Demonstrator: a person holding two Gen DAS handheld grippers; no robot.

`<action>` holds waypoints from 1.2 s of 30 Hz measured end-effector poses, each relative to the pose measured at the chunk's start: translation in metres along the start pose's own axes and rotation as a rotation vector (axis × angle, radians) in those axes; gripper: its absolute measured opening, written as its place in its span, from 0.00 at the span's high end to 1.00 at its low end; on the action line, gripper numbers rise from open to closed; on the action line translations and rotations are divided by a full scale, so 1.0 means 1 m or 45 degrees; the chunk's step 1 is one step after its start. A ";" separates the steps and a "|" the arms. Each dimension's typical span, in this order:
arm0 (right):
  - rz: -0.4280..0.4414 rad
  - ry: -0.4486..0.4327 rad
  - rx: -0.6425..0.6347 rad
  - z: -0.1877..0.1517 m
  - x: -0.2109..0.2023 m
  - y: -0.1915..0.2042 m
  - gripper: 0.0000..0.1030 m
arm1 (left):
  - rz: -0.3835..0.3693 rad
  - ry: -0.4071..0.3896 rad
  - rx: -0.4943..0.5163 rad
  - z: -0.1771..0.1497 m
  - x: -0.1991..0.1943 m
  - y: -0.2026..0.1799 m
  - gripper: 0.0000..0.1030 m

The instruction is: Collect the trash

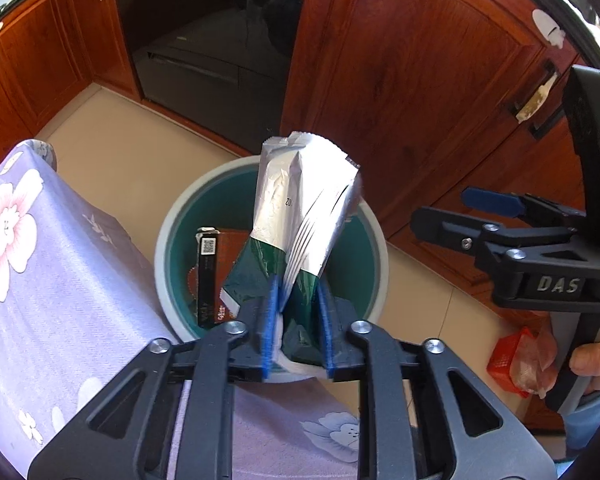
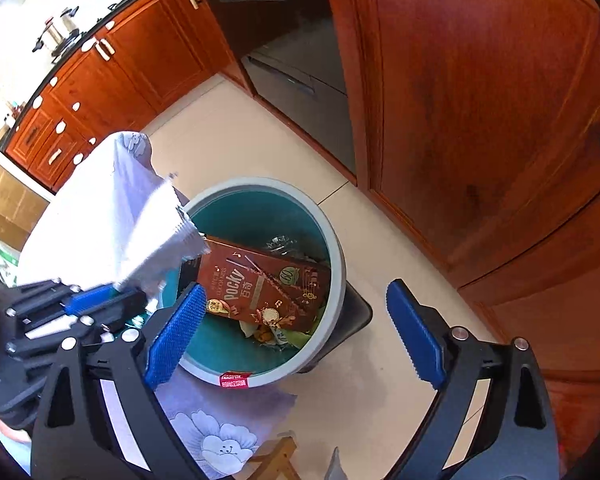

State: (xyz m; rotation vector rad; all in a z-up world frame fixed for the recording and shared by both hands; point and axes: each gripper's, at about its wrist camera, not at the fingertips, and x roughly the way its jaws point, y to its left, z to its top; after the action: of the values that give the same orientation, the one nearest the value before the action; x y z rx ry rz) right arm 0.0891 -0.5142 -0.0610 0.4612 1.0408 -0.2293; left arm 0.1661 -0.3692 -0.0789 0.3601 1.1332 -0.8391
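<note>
A silver and green foil bag (image 1: 300,200) pokes out between the blue pads of my left gripper (image 1: 297,284), right over a round bin (image 1: 168,248) with a grey rim and teal inside. The bag is smeared with motion and looks loose between jaws that stand slightly apart. In the bin (image 2: 336,248) lie a brown Pocky box (image 2: 260,284) and some scraps. My right gripper (image 2: 296,286) hangs open and wide over the bin's near right side with nothing in it. It also shows at the right of the left wrist view, right gripper (image 1: 440,210).
A table under a purple floral cloth (image 1: 60,260) crowds the bin's left and near side. Red-brown wooden cabinets (image 1: 420,80) and a dark oven front (image 1: 204,40) wall in the tiled floor. A red packet (image 1: 508,356) lies on the floor at the right, near a hand (image 1: 592,356).
</note>
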 end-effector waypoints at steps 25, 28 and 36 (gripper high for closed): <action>0.018 -0.025 -0.061 -0.005 -0.022 0.013 0.11 | 0.182 -0.151 -0.055 -0.014 -0.028 0.001 0.04; 0.031 -0.053 -0.115 -0.010 -0.032 0.023 0.06 | 0.214 -0.186 -0.094 -0.021 -0.042 0.007 0.04; 0.000 -0.160 -0.258 -0.032 -0.072 0.054 0.06 | 0.274 -0.265 -0.151 -0.052 -0.083 0.014 0.04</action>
State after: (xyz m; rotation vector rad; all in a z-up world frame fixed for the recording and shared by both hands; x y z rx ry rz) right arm 0.0500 -0.4536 0.0018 0.2602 0.9300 -0.1490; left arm 0.1284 -0.2934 -0.0279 0.2834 0.9270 -0.6024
